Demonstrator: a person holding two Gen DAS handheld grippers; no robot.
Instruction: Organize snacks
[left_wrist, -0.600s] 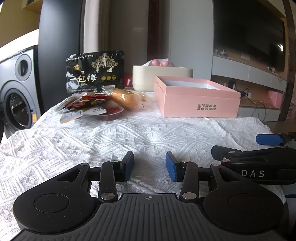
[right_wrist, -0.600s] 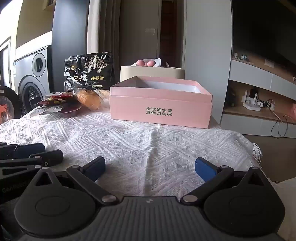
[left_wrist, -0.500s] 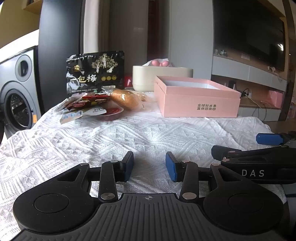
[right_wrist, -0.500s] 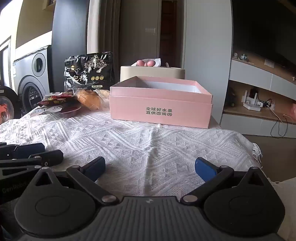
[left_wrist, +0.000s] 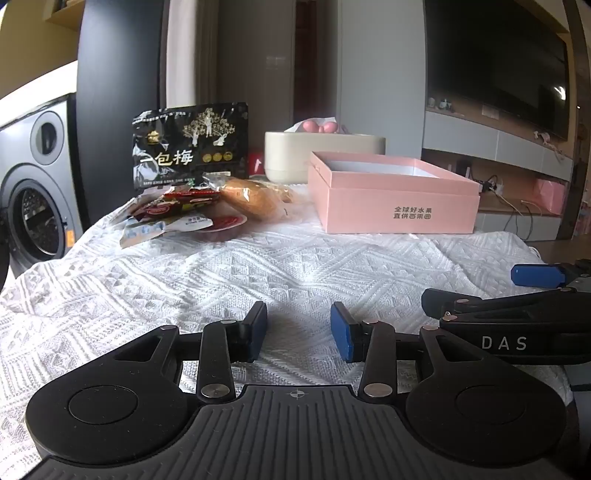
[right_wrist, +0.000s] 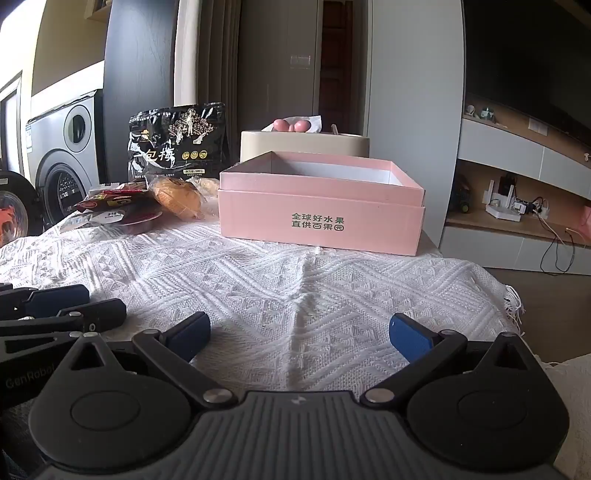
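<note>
An open pink box (left_wrist: 395, 195) (right_wrist: 319, 206) stands at the far side of the white knitted cloth (left_wrist: 258, 273) (right_wrist: 295, 280). To its left lies a heap of snacks: a tall black pouch (left_wrist: 190, 146) (right_wrist: 177, 146) standing upright, a wrapped bread roll (left_wrist: 251, 197) (right_wrist: 177, 195), and red and white packets (left_wrist: 173, 218) (right_wrist: 114, 212). My left gripper (left_wrist: 298, 331) rests low at the near edge, open a little, with nothing between its pads. My right gripper (right_wrist: 299, 334) sits beside it, wide open and empty. Both are well short of the snacks.
A cream container (left_wrist: 325, 155) (right_wrist: 304, 146) with pink items on top stands behind the box. Washing machines (left_wrist: 33, 192) are at the left, a TV shelf (right_wrist: 517, 192) at the right. The cloth's fringed edge (right_wrist: 513, 299) drops off at the right.
</note>
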